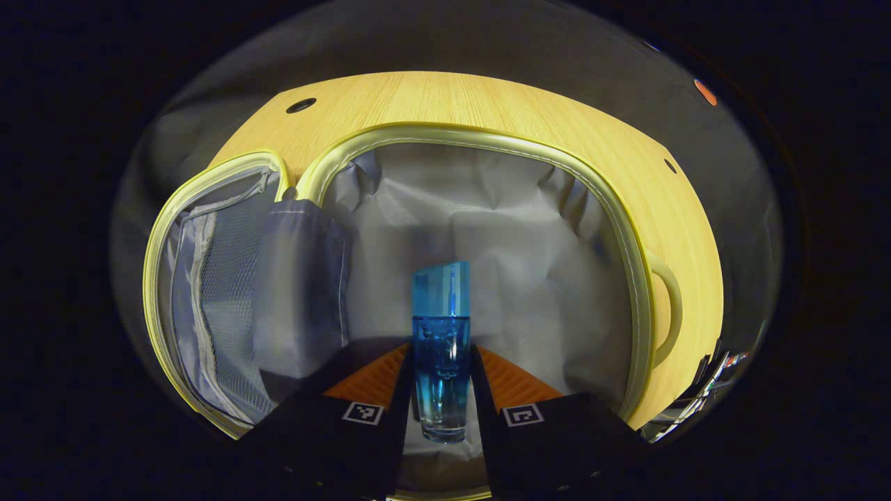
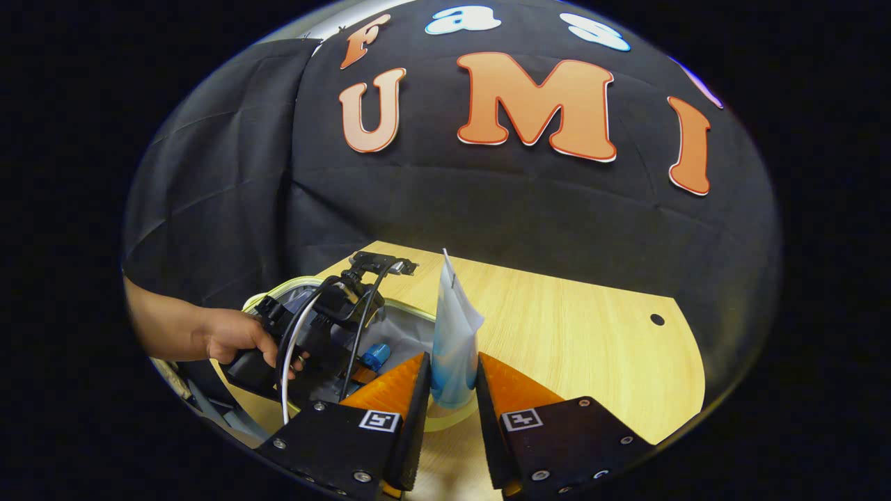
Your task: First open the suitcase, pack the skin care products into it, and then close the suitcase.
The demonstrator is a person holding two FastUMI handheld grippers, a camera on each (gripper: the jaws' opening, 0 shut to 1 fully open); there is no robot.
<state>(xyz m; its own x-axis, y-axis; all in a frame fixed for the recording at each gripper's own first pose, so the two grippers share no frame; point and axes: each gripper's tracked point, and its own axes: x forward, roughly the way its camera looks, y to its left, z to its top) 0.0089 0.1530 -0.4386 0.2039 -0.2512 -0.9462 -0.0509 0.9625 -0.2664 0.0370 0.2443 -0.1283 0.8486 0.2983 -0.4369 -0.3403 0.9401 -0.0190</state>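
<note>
The suitcase [image 1: 630, 229] lies open on the wooden table, its pale zip rim framing a crumpled grey lining [image 1: 487, 209]. Its lid [image 1: 209, 299], with a mesh pocket, lies folded out to the left. My left gripper [image 1: 440, 353] is shut on a blue bottle [image 1: 440, 299] with a clear base, held upright over the lining. In the right gripper view, my right gripper [image 2: 452, 363] is shut on a white and blue tube [image 2: 454, 313] standing upright above the table beside the suitcase rim [image 2: 292, 285]. A hand [image 2: 230, 334] holds the left gripper [image 2: 369, 363] and blue bottle [image 2: 376, 355] over the case.
The wooden table [image 2: 571, 327] stretches right of and behind the suitcase, with small round holes [image 2: 657, 319] in its top. A side handle [image 1: 668, 306] sticks out from the case's right edge. Black cloth walls stand behind the table.
</note>
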